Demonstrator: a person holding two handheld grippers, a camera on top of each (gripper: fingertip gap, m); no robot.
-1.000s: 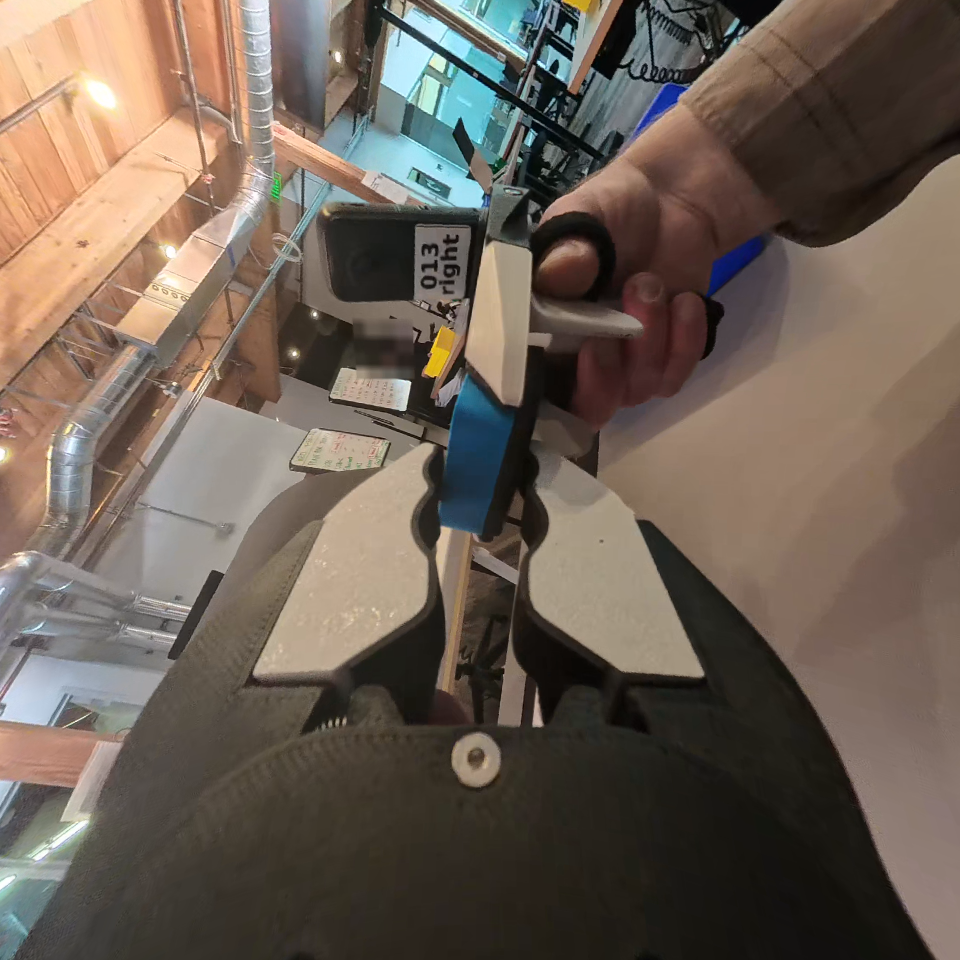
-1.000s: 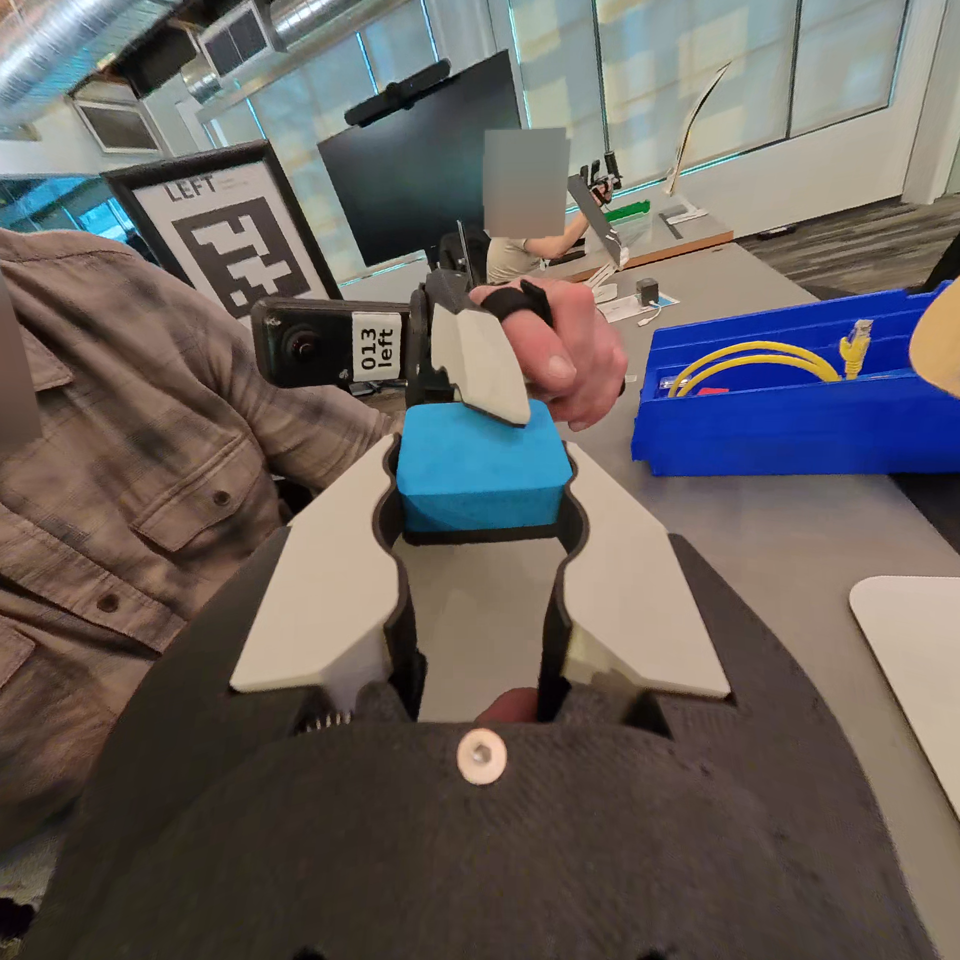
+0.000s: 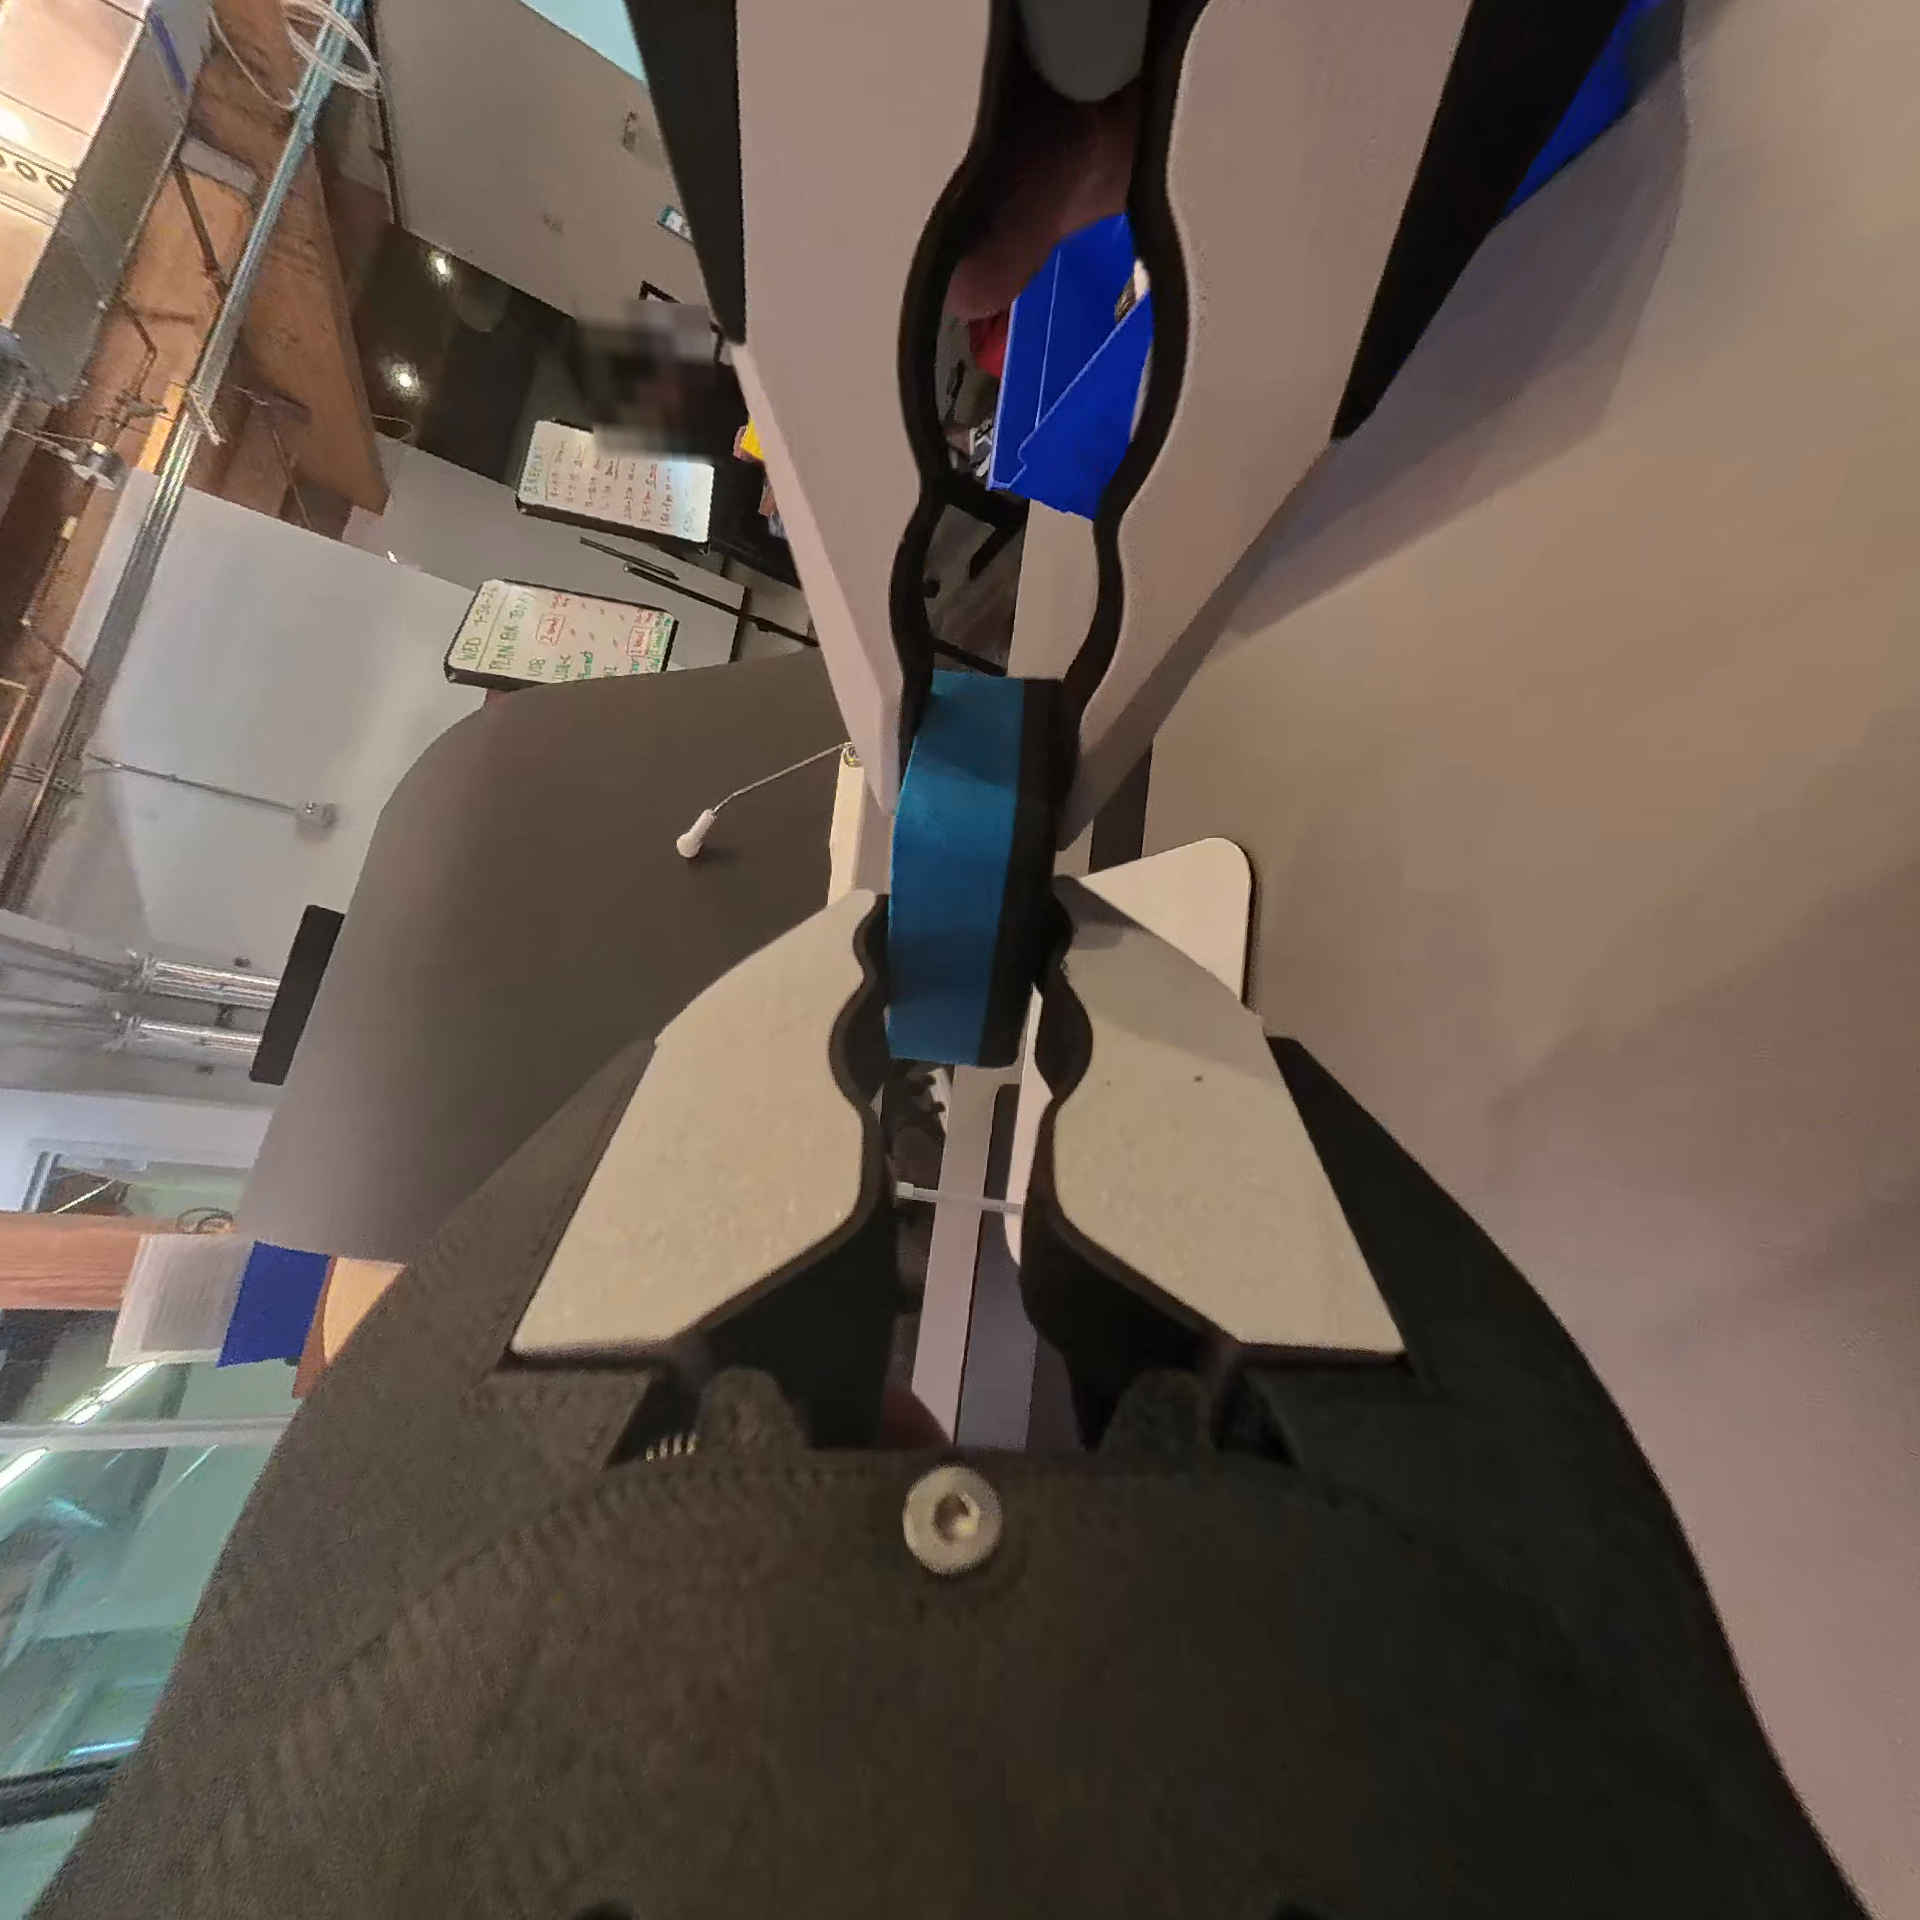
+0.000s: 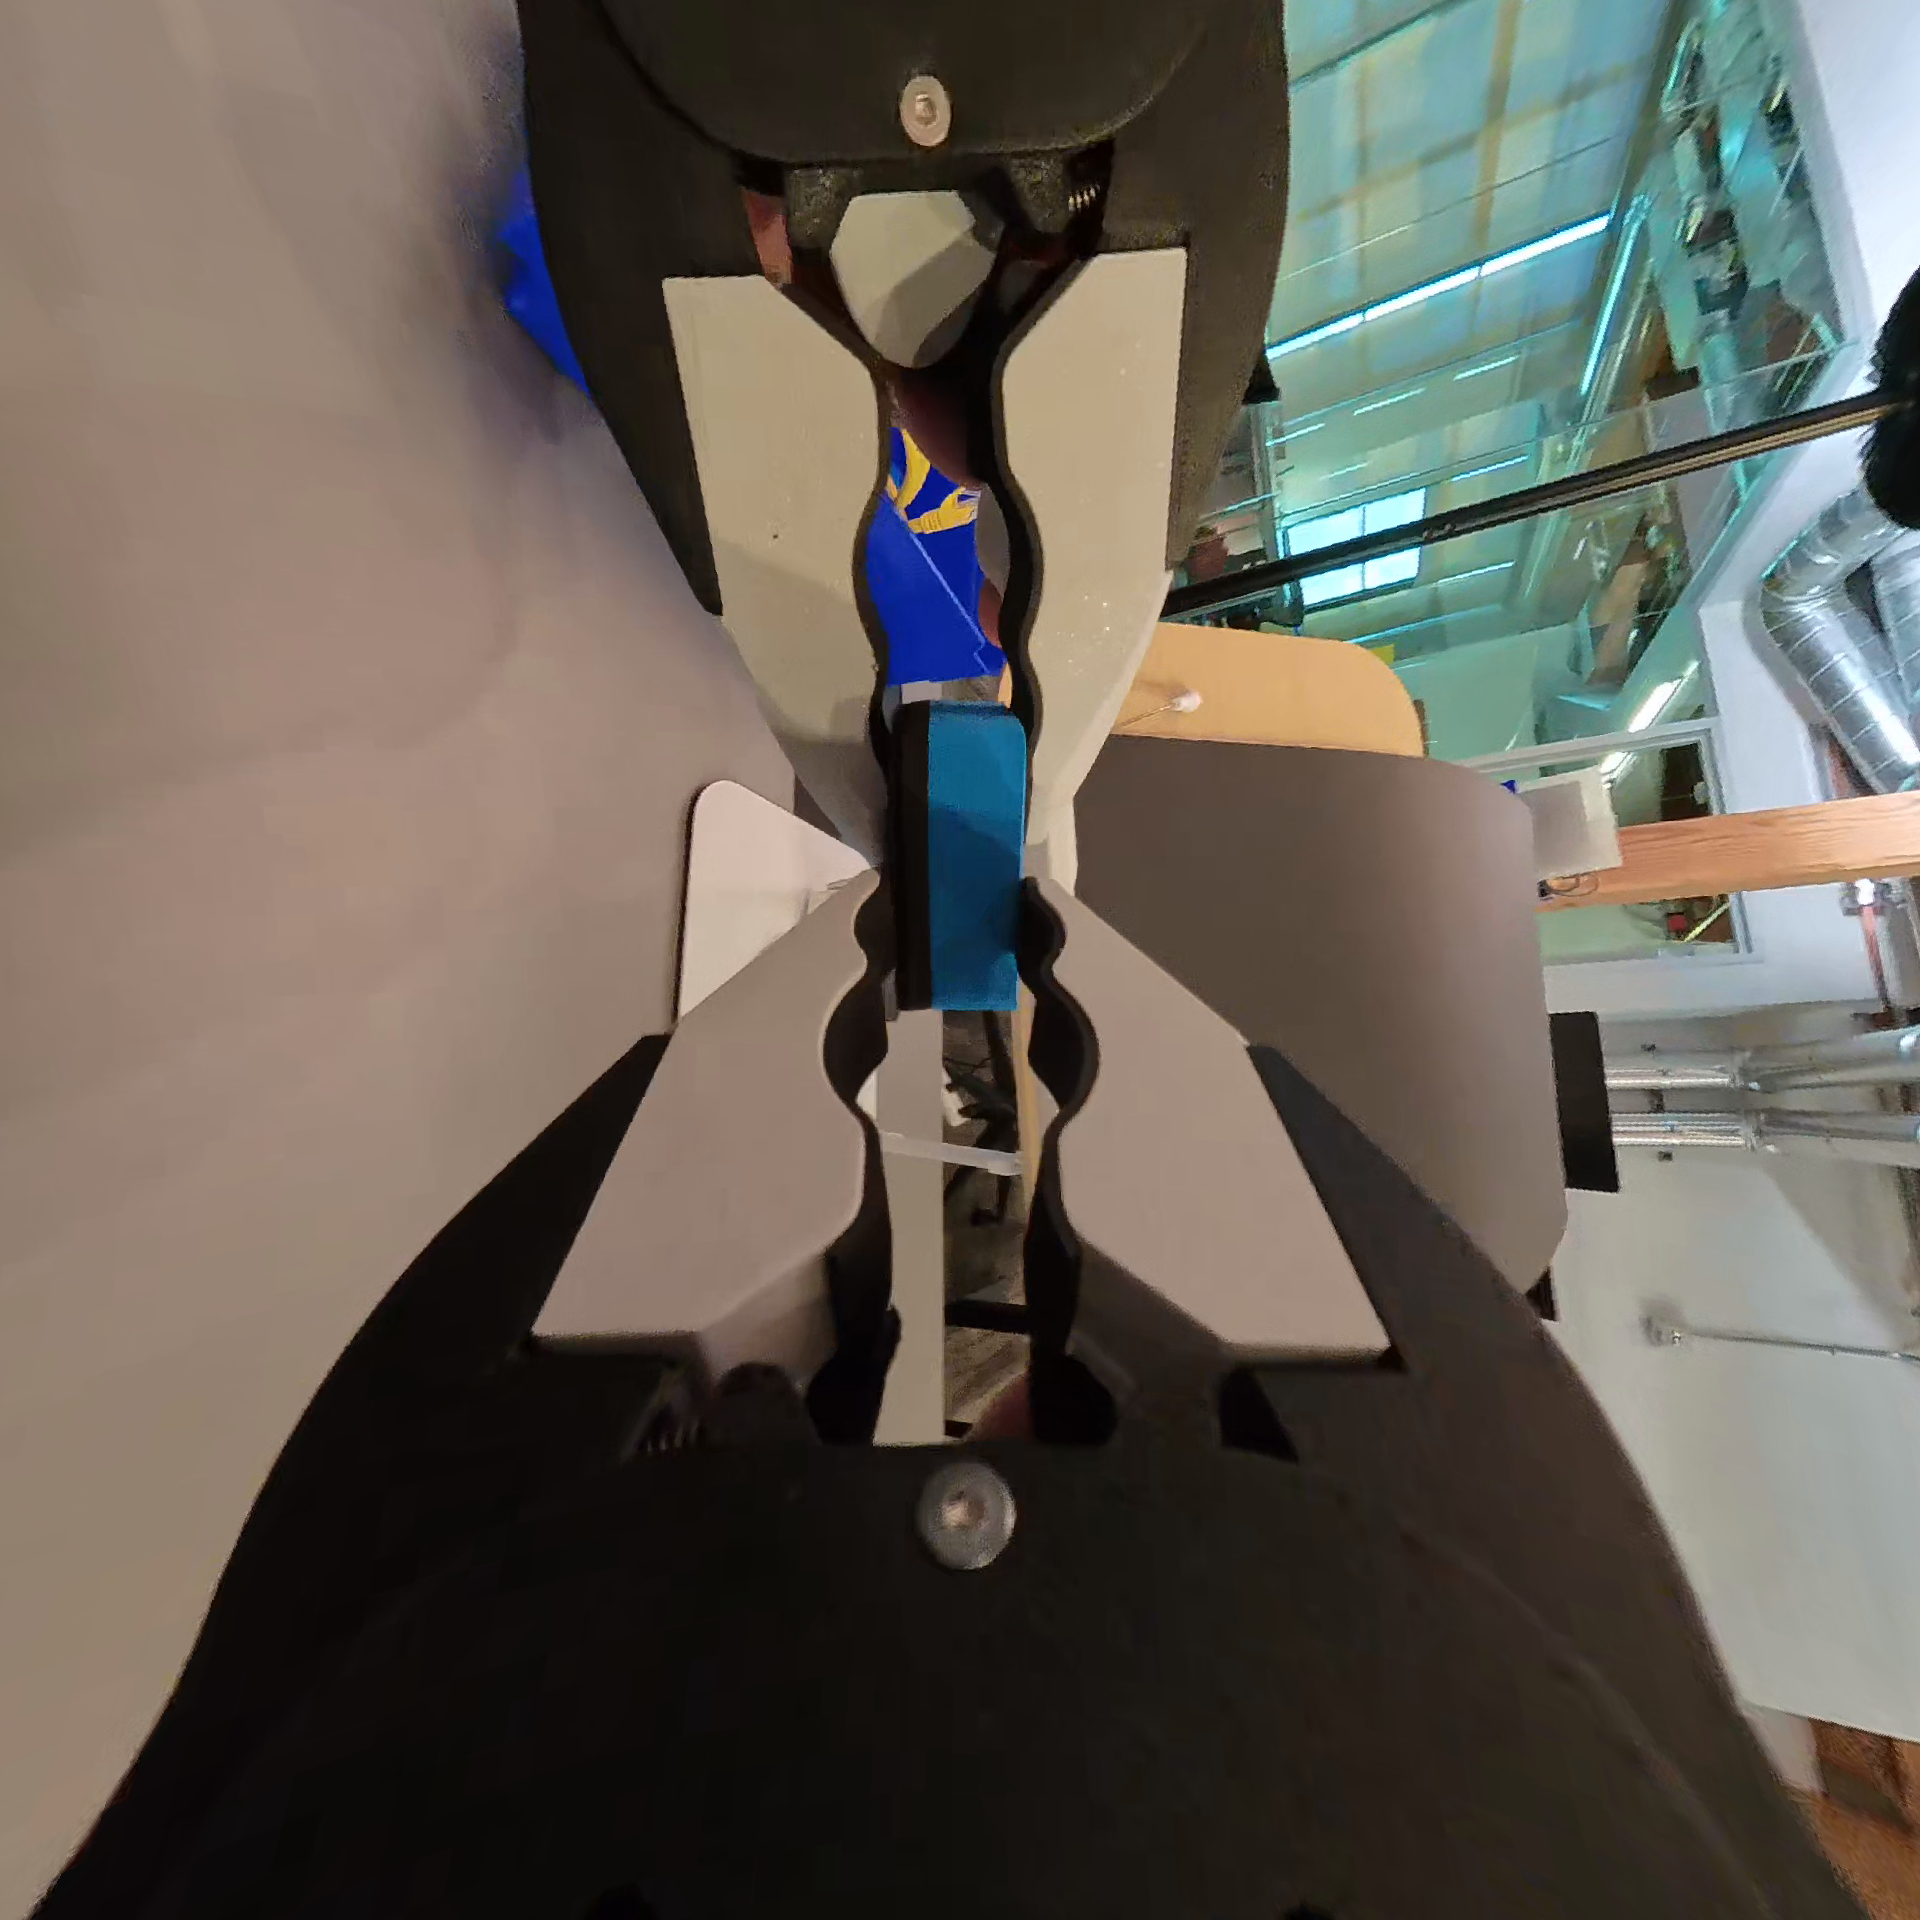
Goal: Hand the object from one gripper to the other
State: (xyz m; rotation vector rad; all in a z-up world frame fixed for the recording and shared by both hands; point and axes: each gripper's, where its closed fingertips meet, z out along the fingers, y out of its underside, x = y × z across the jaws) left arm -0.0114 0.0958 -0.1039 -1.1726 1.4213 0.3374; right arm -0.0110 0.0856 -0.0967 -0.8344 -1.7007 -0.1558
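Observation:
A blue block with a black backing (image 3: 951,831) hangs in the air between the two grippers, which face each other tip to tip. In the left wrist view my left gripper (image 3: 966,935) is shut on the block's near end, pressing its blue face and black face. My right gripper (image 3: 987,717) comes in from the top and clamps the far end. In the right wrist view my right gripper (image 4: 961,904) is shut on the block (image 4: 971,831), and the left gripper (image 4: 956,727) holds the other end from above.
The grey table (image 3: 1558,727) lies to one side, tilted in both views. A blue bin (image 4: 925,613) with yellow cables shows between the fingers. A white pad (image 4: 748,883) lies on the table. A dark rounded panel (image 3: 571,935) and whiteboards (image 3: 613,488) stand behind. The tips of both grippers are at nearly the same place.
Both views have rolled about a quarter turn. The right gripper held the block across its wide side; now it clamps the thin side, head-on to the left gripper. The hands are out of sight.

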